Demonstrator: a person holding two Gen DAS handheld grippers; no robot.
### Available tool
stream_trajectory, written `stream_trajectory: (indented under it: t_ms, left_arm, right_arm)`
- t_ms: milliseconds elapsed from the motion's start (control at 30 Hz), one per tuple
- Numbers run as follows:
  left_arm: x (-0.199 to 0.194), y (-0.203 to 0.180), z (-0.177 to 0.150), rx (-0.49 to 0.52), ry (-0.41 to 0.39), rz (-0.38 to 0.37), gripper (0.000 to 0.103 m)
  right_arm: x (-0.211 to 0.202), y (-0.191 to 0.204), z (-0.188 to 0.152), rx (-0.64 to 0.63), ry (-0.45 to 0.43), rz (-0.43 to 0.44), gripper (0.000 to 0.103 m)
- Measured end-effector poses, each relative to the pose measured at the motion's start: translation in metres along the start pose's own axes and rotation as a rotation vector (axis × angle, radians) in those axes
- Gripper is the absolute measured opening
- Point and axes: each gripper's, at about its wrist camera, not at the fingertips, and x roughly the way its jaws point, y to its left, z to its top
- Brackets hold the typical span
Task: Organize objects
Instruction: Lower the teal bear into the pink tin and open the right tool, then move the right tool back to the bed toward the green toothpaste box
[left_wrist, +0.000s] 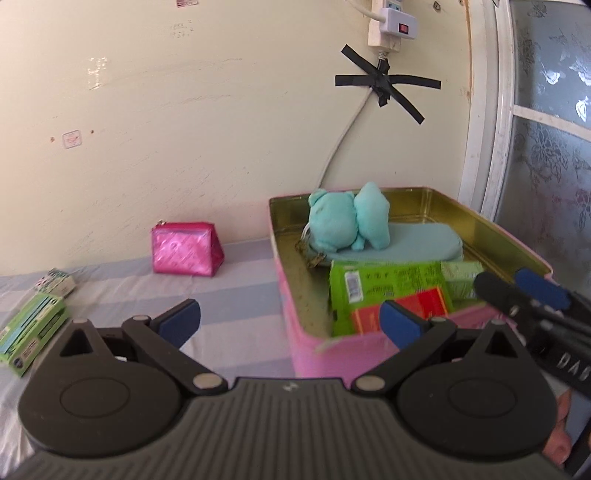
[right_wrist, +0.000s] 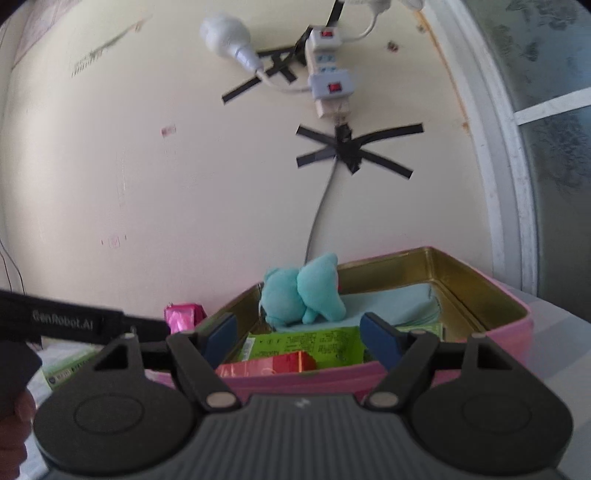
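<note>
A pink tin box (left_wrist: 295, 332) with a gold inside stands on the striped cloth. In it lie a teal plush toy (left_wrist: 347, 221), a teal pouch (left_wrist: 417, 240), a green packet (left_wrist: 388, 291) and a red packet (left_wrist: 399, 314). My left gripper (left_wrist: 291, 321) is open and empty, just before the tin's near left corner. My right gripper (right_wrist: 299, 332) is open and empty, over the tin's near rim (right_wrist: 295, 376); it also shows in the left wrist view (left_wrist: 517, 291). The plush (right_wrist: 299, 291), green packet (right_wrist: 314, 339) and red packet (right_wrist: 273, 363) lie beyond it.
A shiny pink purse (left_wrist: 186, 249) stands by the wall left of the tin. Green boxes (left_wrist: 29, 332) and a small white box (left_wrist: 55, 282) lie at far left. A taped cable and power strip (left_wrist: 391, 26) hang on the wall. A window frame (left_wrist: 491, 110) is at right.
</note>
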Motion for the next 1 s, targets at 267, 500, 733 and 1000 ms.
stream_trajectory:
  t_ms: [267,500,733,1000]
  left_arm:
    - [-0.004,0.019,-0.027,-0.014,0.040,0.049,0.103]
    - [-0.001,0.051,-0.050,-0.038,0.085,0.133,0.103]
    - [-0.001,0.097,-0.068,-0.107,0.124,0.201,0.103]
    - [-0.011,0.152,-0.087,-0.153,0.142,0.292,0.103]
  right_arm:
    - [-0.009,0.006,-0.013,0.053,0.039,0.008,0.077]
    - [-0.006,0.026,-0.024,0.028,0.086,0.053,0.077]
    - [0.001,0.047,-0.033,0.004,0.150,0.095,0.077]
    - [0.009,0.073,-0.042,-0.016,0.212,0.131,0.078]
